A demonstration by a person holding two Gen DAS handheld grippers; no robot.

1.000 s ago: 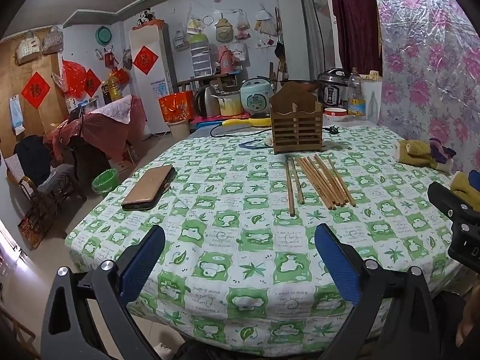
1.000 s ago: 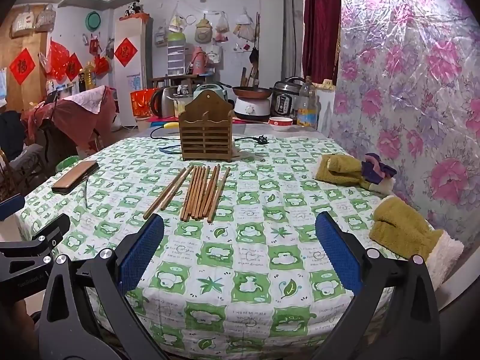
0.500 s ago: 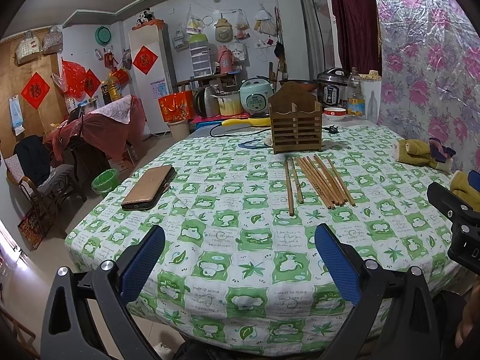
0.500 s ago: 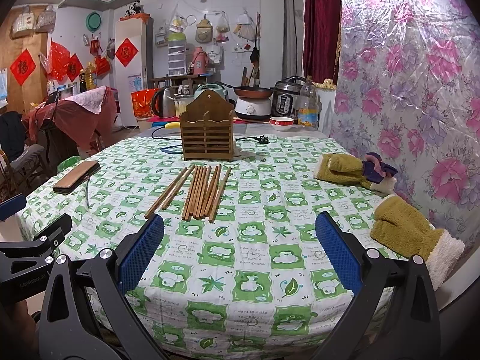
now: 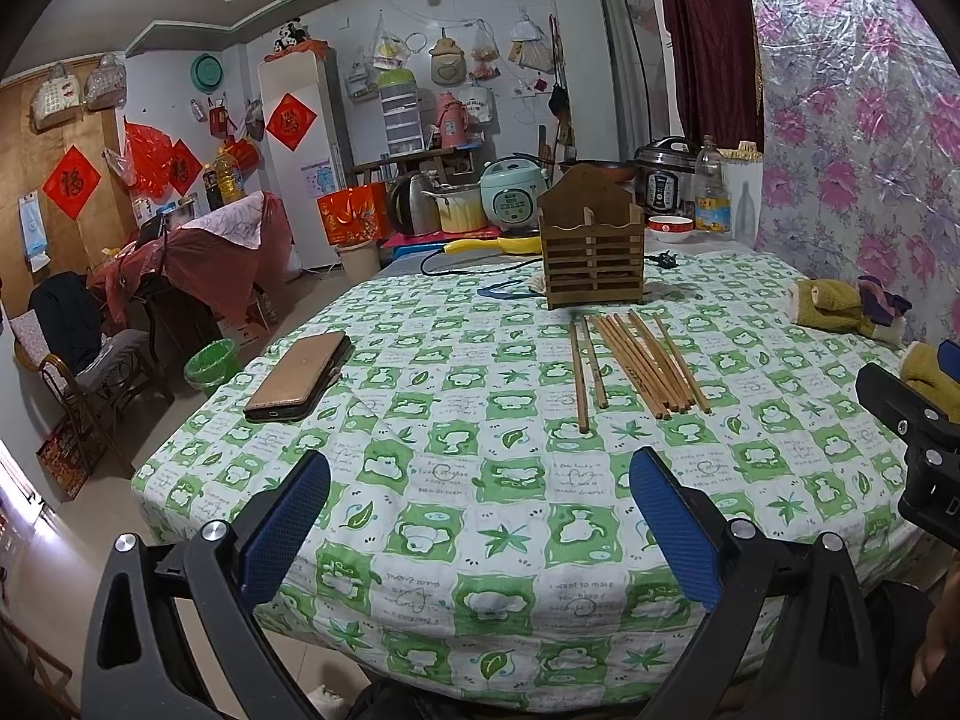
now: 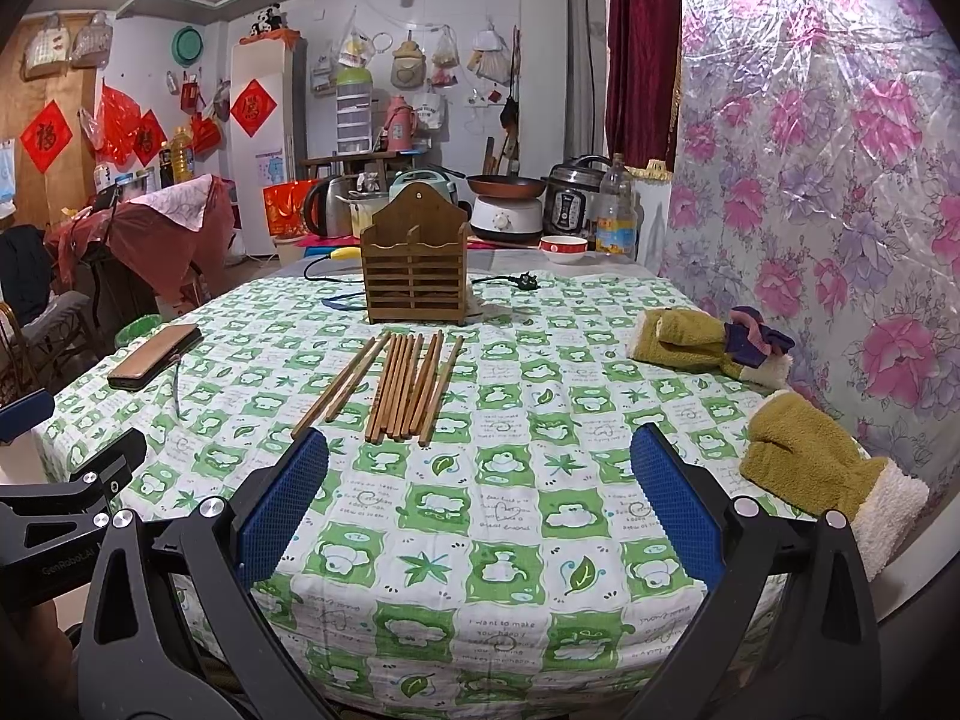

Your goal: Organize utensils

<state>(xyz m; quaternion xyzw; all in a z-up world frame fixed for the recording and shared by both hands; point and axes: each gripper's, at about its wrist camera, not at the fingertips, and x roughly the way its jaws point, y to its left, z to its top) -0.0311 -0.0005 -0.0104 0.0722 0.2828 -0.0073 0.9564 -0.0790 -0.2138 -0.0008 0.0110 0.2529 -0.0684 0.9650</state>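
Note:
Several wooden chopsticks (image 5: 642, 363) (image 6: 399, 384) lie side by side on the green-and-white tablecloth (image 5: 510, 480) (image 6: 510, 510). Behind them stands a brown slatted wooden utensil holder (image 5: 593, 255) (image 6: 415, 267), upright and showing nothing inside. My left gripper (image 5: 480, 519) hovers open over the table's near edge, well short of the chopsticks. My right gripper (image 6: 480, 501) is open too, just in front of the chopsticks' near ends. Each gripper's body shows at the edge of the other's view.
A brown phone case (image 5: 298, 375) (image 6: 155, 356) lies at the left of the table. Olive mittens (image 6: 822, 471) and a bundle of cloth (image 6: 708, 345) lie at the right by the floral wall. A black cable (image 6: 504, 282), cookers and a bowl (image 6: 563, 248) sit behind the holder.
Both grippers have crept slightly forward toward the chopsticks; nothing on the table has moved.

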